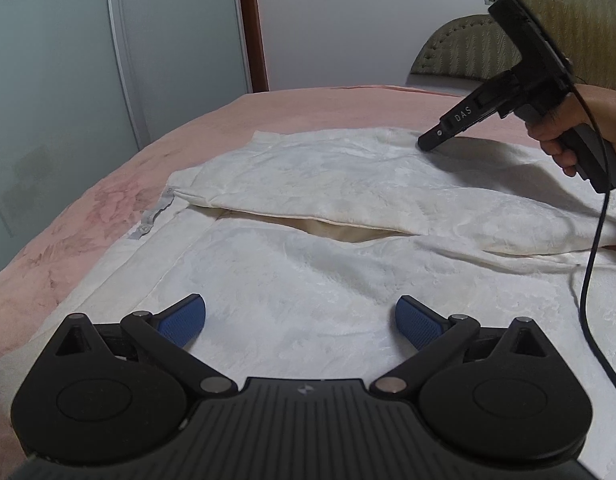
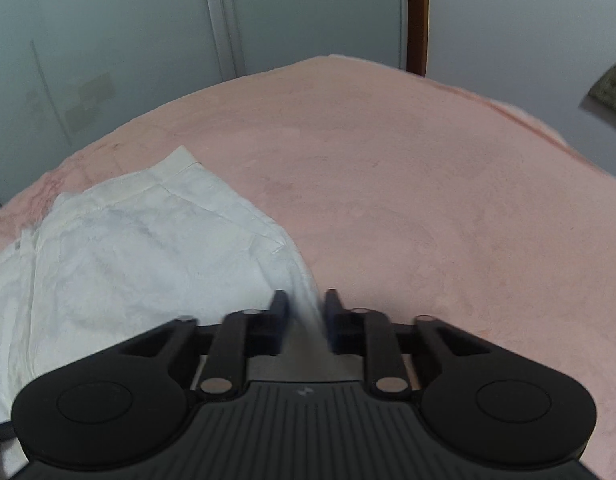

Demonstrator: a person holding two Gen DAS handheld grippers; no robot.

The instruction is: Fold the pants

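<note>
From the left wrist view, the left gripper hangs with its blue-padded fingers spread wide apart, holding nothing, low over the white, faintly patterned fabric pants that lie on the pink plush bedspread. The cloth runs ahead of the claw and off to its right, one leg lying over the other, the long axis crossing left to right. A grey tag strip shows at the hem ahead-left; nothing on it can be read. Far ahead-right the right gripper meets the pants' far edge, "DAS" printed on its finger.

From the right wrist view, the right gripper has its fingers drawn close onto a ridge of the pants, which spread ahead-left of it. Judging by this, the right hand is placed to carry that edge.
</note>
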